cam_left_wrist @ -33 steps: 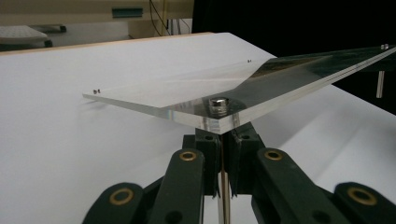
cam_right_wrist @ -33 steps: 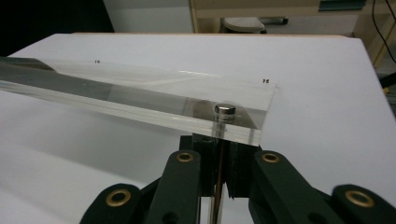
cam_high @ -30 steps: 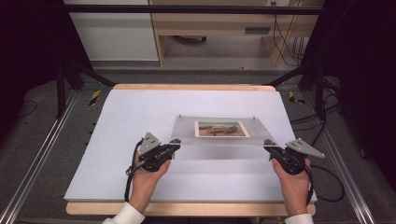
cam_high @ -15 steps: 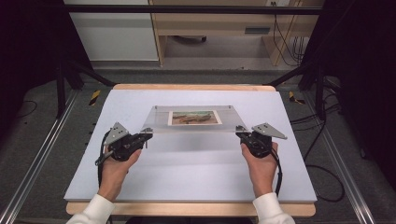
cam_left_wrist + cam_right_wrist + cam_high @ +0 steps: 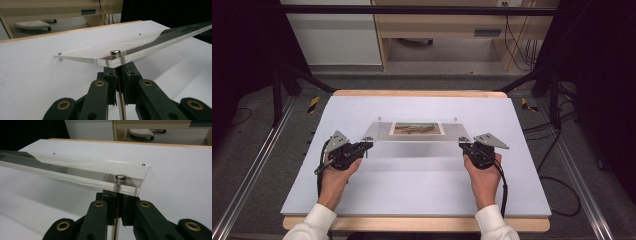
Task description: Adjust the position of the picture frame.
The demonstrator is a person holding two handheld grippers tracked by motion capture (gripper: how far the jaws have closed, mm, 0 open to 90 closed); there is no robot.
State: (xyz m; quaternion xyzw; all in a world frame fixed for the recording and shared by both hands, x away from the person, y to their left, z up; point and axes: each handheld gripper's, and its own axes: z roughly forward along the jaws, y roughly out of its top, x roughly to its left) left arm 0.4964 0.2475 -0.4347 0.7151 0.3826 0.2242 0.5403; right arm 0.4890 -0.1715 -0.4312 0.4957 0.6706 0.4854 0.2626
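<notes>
- The clear acrylic picture frame (image 5: 417,130) hung above the table's middle, nearer the far edge.
- The left gripper (image 5: 366,145) and right gripper (image 5: 463,145) were clamped on its near corner standoffs.
- It looked stiff, slippery and easily scratched; corner holds seemed safest.

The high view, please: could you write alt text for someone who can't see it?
A person's two hands hold a clear acrylic picture frame above a white table, the left gripper and right gripper each clamped on a near corner. A small landscape picture sits in the frame's middle.
</notes>
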